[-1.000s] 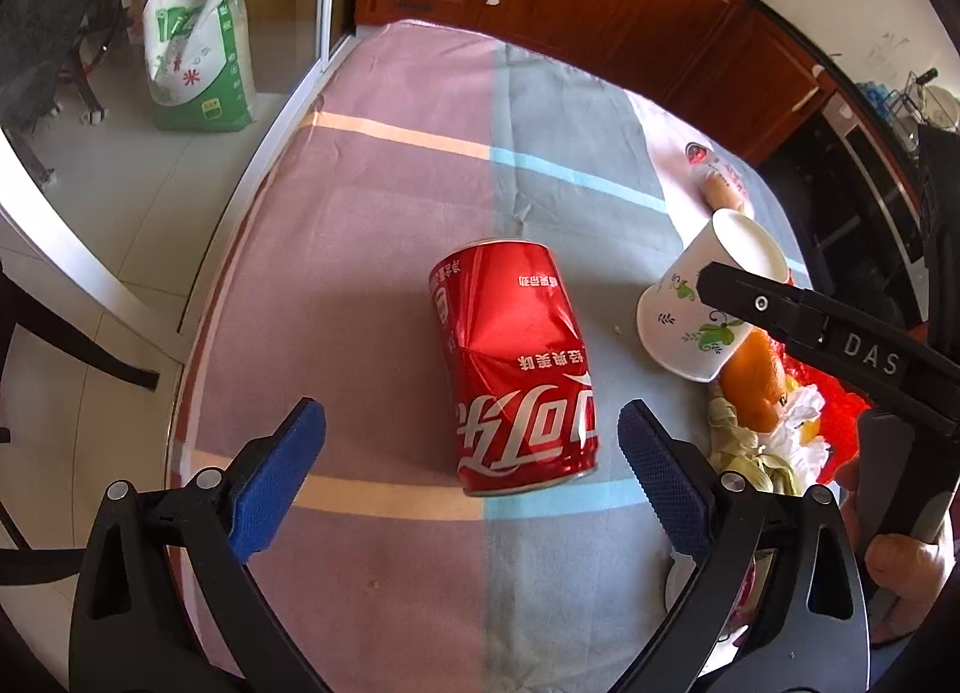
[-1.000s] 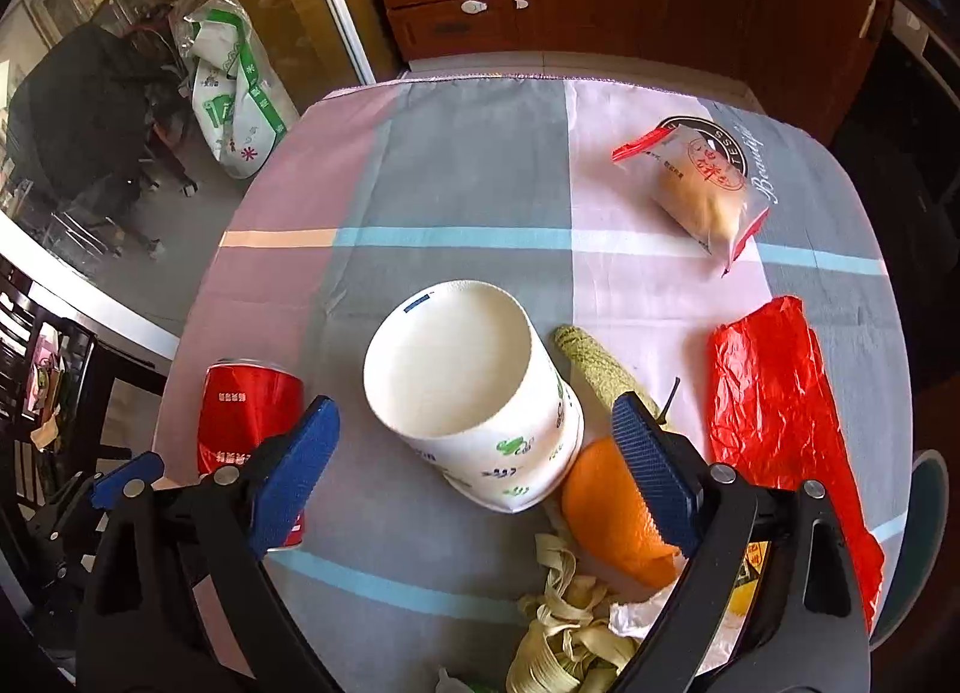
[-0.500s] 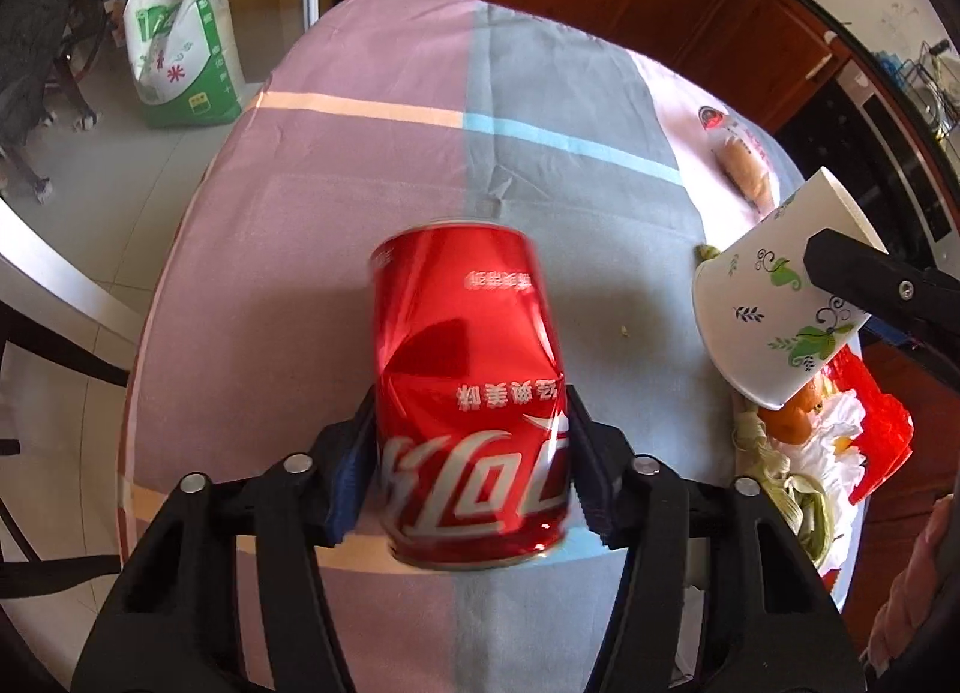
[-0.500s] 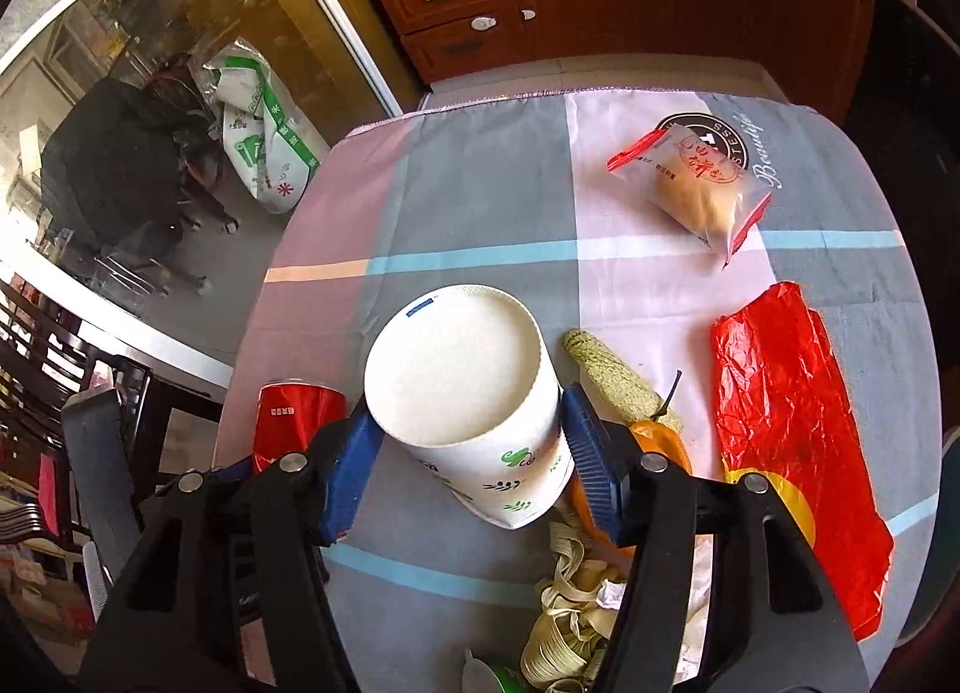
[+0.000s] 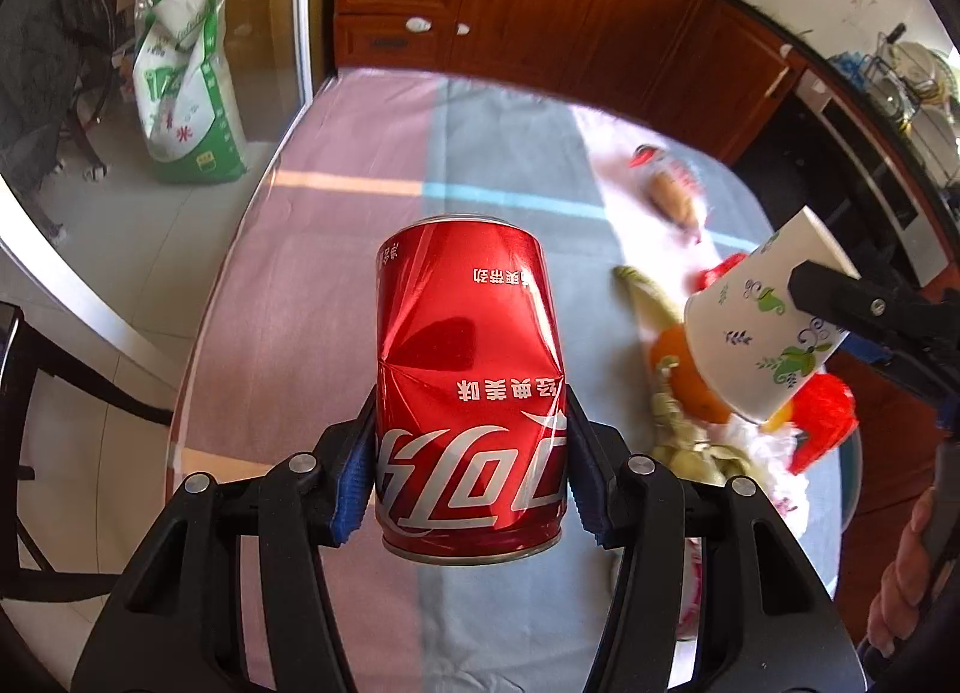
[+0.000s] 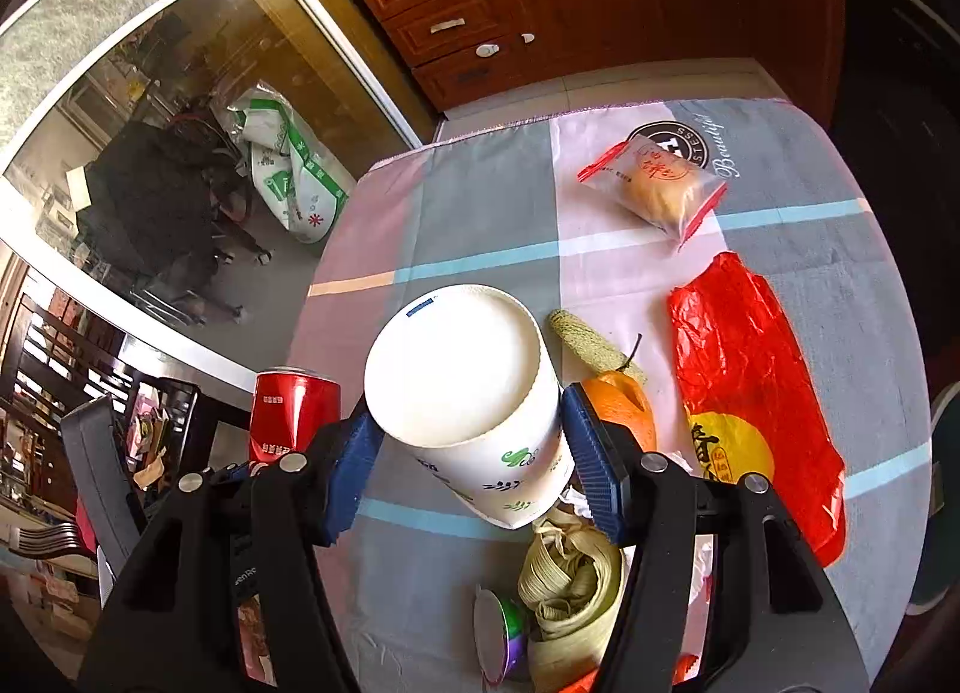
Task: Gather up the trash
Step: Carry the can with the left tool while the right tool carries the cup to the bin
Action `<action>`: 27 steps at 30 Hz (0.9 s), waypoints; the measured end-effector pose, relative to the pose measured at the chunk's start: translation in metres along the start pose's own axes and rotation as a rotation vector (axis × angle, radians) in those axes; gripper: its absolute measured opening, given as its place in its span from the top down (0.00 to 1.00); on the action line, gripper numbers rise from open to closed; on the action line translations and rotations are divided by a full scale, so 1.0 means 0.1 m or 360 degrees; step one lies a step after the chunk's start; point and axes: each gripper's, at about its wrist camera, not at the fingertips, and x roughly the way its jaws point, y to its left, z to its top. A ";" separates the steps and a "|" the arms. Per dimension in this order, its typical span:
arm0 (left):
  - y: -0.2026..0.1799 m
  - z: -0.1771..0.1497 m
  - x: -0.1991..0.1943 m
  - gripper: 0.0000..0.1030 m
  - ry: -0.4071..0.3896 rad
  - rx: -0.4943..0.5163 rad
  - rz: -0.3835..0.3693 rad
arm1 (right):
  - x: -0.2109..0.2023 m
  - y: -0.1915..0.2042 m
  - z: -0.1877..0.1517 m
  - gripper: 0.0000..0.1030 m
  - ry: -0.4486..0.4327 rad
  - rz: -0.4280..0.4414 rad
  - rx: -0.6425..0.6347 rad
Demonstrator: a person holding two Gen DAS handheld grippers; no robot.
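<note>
My left gripper is shut on a dented red cola can and holds it above the checked tablecloth. My right gripper is shut on a white paper cup with green leaf prints, also off the table. The cup shows at the right of the left wrist view, the can at the left of the right wrist view. On the cloth lie a red plastic bag, a corn cob, an orange peel, corn husks and a wrapped bun.
A small purple cup lies near the husks at the table's near edge. Wooden cabinets stand beyond the table. A green and white sack and a dark chair sit on the floor behind a glass door at the left.
Both grippers closed, the left on the can and the right on the cup, and both lifted their loads off the table. The table now looks farther below.
</note>
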 end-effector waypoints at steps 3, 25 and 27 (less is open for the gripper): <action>-0.16 -0.02 -0.20 0.46 -0.0050 0.0035 -0.0049 | -0.24 -0.11 -0.06 0.44 -0.0053 0.0003 0.0028; -2.31 -0.42 -0.58 0.46 -0.0046 0.0657 -0.0332 | -1.81 -1.80 -0.79 0.44 -0.0443 -0.0041 0.0488; -2.52 -0.50 -0.54 0.46 -0.0019 0.0715 -0.0357 | -1.91 -2.02 -0.90 0.44 -0.0465 -0.0056 0.0549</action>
